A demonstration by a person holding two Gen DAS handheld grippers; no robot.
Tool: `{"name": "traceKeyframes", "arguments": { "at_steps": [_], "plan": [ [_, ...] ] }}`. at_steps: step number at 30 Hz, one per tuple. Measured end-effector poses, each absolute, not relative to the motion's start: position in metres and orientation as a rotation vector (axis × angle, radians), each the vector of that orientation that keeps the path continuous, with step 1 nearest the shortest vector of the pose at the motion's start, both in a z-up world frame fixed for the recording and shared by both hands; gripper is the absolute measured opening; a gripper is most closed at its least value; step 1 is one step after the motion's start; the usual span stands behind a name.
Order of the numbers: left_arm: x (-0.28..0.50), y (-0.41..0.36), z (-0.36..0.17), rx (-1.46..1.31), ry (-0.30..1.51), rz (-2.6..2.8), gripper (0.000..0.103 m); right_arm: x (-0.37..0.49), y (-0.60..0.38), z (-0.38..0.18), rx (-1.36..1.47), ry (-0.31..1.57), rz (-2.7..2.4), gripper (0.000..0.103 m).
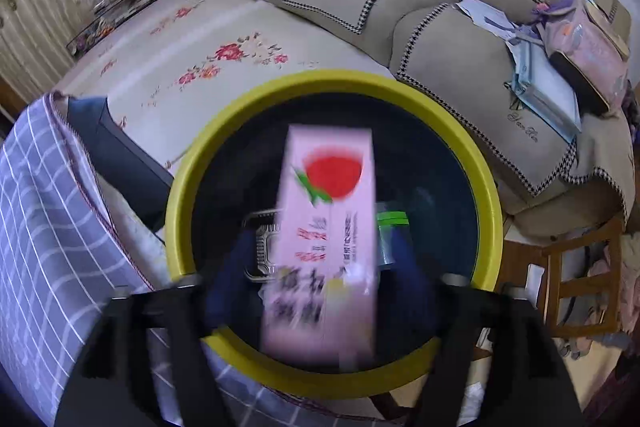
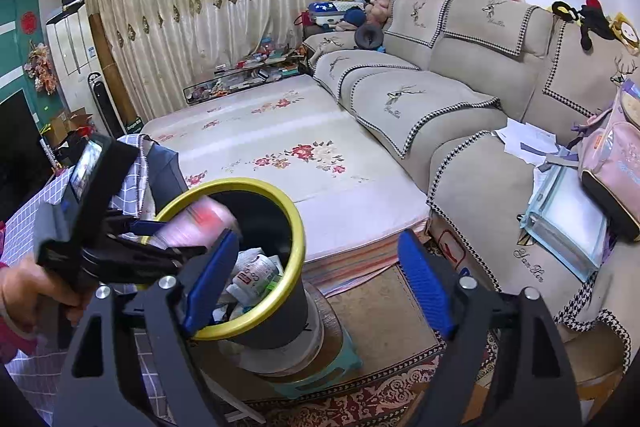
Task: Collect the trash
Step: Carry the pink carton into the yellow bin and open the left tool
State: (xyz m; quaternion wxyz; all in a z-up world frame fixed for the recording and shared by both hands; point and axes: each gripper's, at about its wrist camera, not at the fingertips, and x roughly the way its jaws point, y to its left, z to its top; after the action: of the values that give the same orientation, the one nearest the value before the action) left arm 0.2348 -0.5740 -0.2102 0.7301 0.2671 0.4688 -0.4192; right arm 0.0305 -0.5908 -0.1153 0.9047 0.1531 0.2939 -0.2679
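Observation:
A black trash bin with a yellow rim (image 1: 494,211) stands below my left gripper (image 1: 320,287). A pink carton with a red peach picture (image 1: 328,227) is blurred, between the wide-apart blue fingers (image 1: 232,279), over the bin mouth, apparently loose. A black plastic tray (image 1: 260,247) and a green-topped bag (image 1: 392,227) lie in the bin. In the right wrist view the bin (image 2: 298,239) holds several wrappers, and the left gripper (image 2: 132,247) hangs over its rim with the pink carton (image 2: 200,223). My right gripper (image 2: 320,291) is open and empty, right of the bin.
A beige sofa (image 2: 440,99) with a floral mat (image 2: 280,147) lies behind the bin. Papers, a folder (image 2: 568,219) and a pink backpack (image 2: 612,163) sit on the sofa at right. A checked cloth (image 1: 40,207) is left of the bin. A wooden stool (image 1: 580,287) stands right.

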Motion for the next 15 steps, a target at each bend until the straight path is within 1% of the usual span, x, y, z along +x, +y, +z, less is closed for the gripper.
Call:
{"name": "traceKeyframes", "arguments": {
  "at_steps": [2,3,5,6,10,12,15],
  "plan": [
    [0.232,-0.562,-0.207,0.567,1.024,-0.901,0.081,0.034,-0.586,-0.112,0.297,0.609,-0.547,0.078],
    [0.230,-0.552,-0.202,0.546,1.018,-0.884,0.083,0.035,-0.581,-0.110,0.284,0.609,-0.539,0.078],
    [0.230,-0.515,-0.185,0.486,0.995,-0.855,0.085,0.037,-0.570,-0.106,0.273,0.610,-0.518,0.081],
    [0.228,-0.499,-0.176,0.456,0.975,-0.839,0.087,0.037,-0.563,-0.104,0.266,0.609,-0.500,0.083],
    [0.201,-0.397,-0.125,0.305,0.835,-0.714,0.098,0.043,-0.526,-0.093,0.212,0.603,-0.423,0.091],
    [0.186,-0.349,-0.107,0.244,0.787,-0.643,0.098,0.047,-0.505,-0.086,0.184,0.596,-0.376,0.094],
    [0.152,-0.261,-0.085,0.171,0.712,-0.471,0.098,0.052,-0.461,-0.072,0.144,0.591,-0.279,0.096]
  ]
}}
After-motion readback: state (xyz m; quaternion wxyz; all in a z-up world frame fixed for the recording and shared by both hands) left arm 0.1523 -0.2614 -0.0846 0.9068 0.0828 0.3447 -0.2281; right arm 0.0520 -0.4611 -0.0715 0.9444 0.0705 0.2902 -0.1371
